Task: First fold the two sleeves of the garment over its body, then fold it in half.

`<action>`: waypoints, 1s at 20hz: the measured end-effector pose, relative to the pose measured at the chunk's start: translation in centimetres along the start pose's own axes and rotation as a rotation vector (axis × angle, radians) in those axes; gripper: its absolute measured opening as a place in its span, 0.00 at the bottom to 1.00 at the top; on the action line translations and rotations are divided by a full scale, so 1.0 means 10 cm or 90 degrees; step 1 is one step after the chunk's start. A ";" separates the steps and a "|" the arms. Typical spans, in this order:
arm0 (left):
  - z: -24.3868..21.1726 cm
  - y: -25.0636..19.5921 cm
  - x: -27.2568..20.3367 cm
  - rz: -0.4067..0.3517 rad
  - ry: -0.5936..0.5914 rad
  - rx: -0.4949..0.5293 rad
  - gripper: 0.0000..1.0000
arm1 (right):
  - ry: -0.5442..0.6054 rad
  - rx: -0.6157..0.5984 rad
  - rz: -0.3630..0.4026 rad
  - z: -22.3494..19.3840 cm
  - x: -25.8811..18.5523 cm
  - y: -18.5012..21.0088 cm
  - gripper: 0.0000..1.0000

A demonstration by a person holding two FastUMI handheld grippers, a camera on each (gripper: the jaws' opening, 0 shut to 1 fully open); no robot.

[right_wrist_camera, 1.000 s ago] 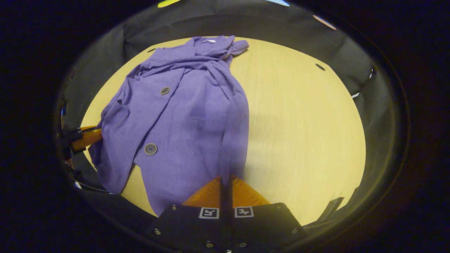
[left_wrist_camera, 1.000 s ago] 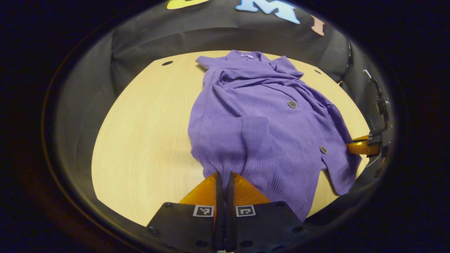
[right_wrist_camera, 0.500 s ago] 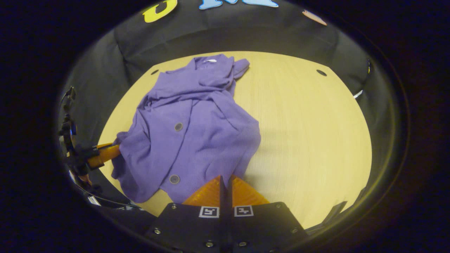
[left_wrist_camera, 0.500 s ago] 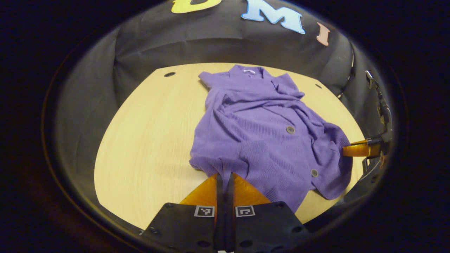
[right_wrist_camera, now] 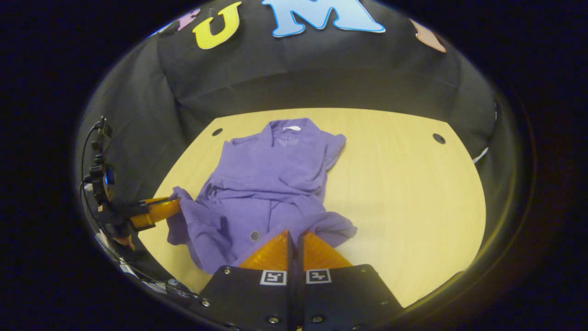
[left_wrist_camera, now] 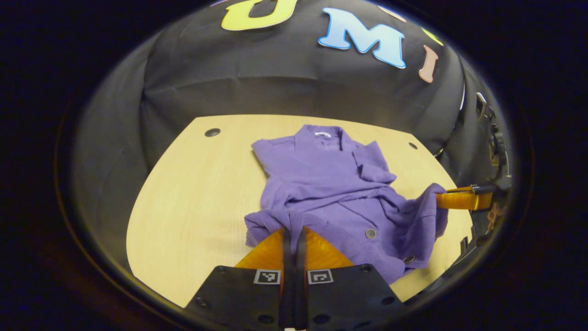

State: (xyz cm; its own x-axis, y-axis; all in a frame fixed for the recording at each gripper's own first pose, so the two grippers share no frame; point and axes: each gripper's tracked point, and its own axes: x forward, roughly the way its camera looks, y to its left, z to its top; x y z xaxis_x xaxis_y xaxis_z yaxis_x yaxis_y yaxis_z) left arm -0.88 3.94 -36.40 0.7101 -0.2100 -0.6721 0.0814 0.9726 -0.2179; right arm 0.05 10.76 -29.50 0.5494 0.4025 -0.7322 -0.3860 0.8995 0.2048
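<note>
On the pale wooden counter (left_wrist_camera: 183, 193) lies a purple buttoned cardigan (left_wrist_camera: 321, 179), its collar at twelve o'clock toward the booth wall and its lower half bunched and lifted toward six o'clock.

In the left gripper view, the left gripper (left_wrist_camera: 294, 232) sits at six o'clock with its fingers pressed together on the hem corner of the cardigan, which drapes over their tips. At three o'clock the right gripper (left_wrist_camera: 441, 198) reaches in from the edge, and the opposite hem corner hangs from its tip, raised off the counter. Two dark buttons (left_wrist_camera: 370, 233) show on the slack cloth between the two grippers.

In the right gripper view, the left gripper (right_wrist_camera: 172, 204) enters at nine o'clock, pinching a raised fold of the cardigan (right_wrist_camera: 275, 174). At six o'clock the right gripper (right_wrist_camera: 294, 236) has its fingers closed tight on the hem edge, with one button (right_wrist_camera: 255, 236) just left of them. The counter (right_wrist_camera: 404, 193) lies bare toward three o'clock.
</note>
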 end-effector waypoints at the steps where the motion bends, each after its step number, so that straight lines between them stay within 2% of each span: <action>1: 0.12 0.00 0.06 -0.003 -0.007 -0.009 0.07 | -0.012 0.000 0.002 0.12 0.06 0.00 0.01; 3: 0.35 0.01 0.19 -0.010 -0.018 -0.030 0.07 | -0.036 0.006 0.004 0.40 0.15 -0.04 0.01; 9: 0.99 0.07 0.74 -0.014 -0.051 -0.031 0.07 | -0.089 0.058 0.003 1.18 0.63 -0.28 0.01; 13: 1.42 0.20 1.15 -0.011 -0.069 -0.060 0.07 | -0.114 0.070 -0.021 1.57 0.97 -0.55 0.01; 16: 1.72 0.38 1.53 0.007 -0.090 -0.066 0.07 | -0.143 0.119 -0.049 1.90 1.27 -0.84 0.01; 20: 1.93 0.60 1.98 0.024 -0.110 -0.078 0.05 | -0.152 0.166 -0.084 2.03 1.67 -1.21 0.01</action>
State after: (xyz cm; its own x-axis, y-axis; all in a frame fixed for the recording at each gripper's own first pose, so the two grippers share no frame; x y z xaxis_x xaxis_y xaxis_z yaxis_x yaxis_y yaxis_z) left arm 27.21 7.56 -37.38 0.8214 -0.1424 -0.5523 -0.0263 0.9579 -0.2860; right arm 28.94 10.08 -30.95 0.7504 0.2811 -0.5982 -0.1156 0.9469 0.3000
